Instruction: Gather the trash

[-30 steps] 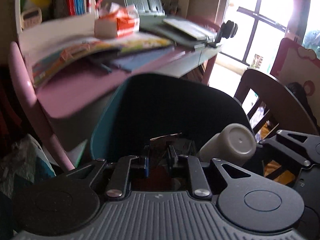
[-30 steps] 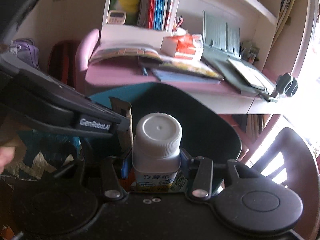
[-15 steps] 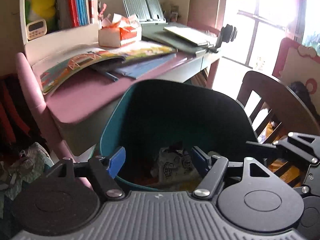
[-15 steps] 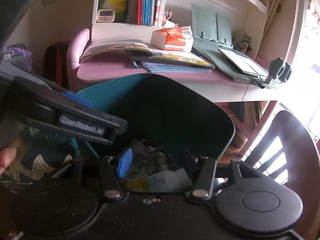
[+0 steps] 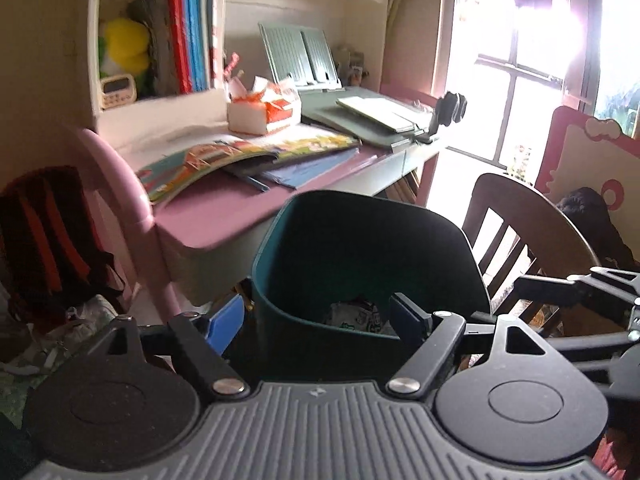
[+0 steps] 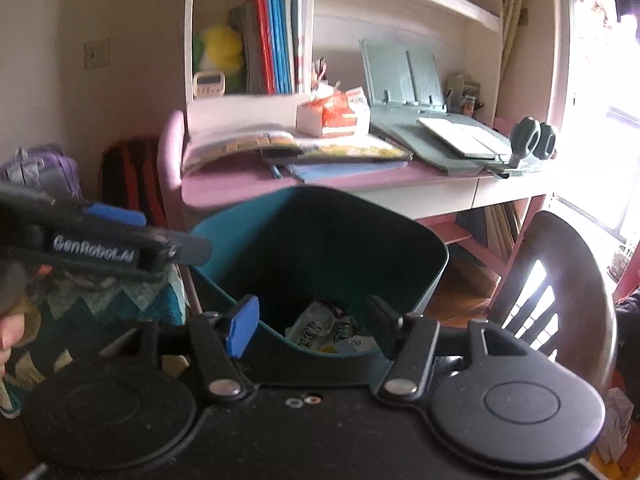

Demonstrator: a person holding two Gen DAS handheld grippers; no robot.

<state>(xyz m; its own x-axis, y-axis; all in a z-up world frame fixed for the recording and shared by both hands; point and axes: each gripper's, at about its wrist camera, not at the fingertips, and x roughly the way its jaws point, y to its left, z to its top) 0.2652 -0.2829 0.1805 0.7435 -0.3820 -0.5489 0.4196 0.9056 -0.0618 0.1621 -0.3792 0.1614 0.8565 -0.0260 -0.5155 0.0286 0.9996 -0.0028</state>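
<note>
Trash (image 6: 326,326): crumpled wrappers lie at the bottom of the teal bin (image 6: 400,236), below and just beyond my fingertips, in both views.
My right gripper (image 6: 312,320): fingers spread wide, holding nothing, poised over the bin's near rim.
My left gripper (image 5: 318,316): also wide open and holding nothing, straddling the near rim; the left fingertip sits outside the bin wall.
Nearer hand: I judge both about equally near the bin; the left one shows at the left of the right view.
Further out: pink desk (image 5: 224,208) with books beyond the bin, wooden chair (image 6: 560,280) to the right.
Next trash: none shows on the desk that I can tell.
</note>
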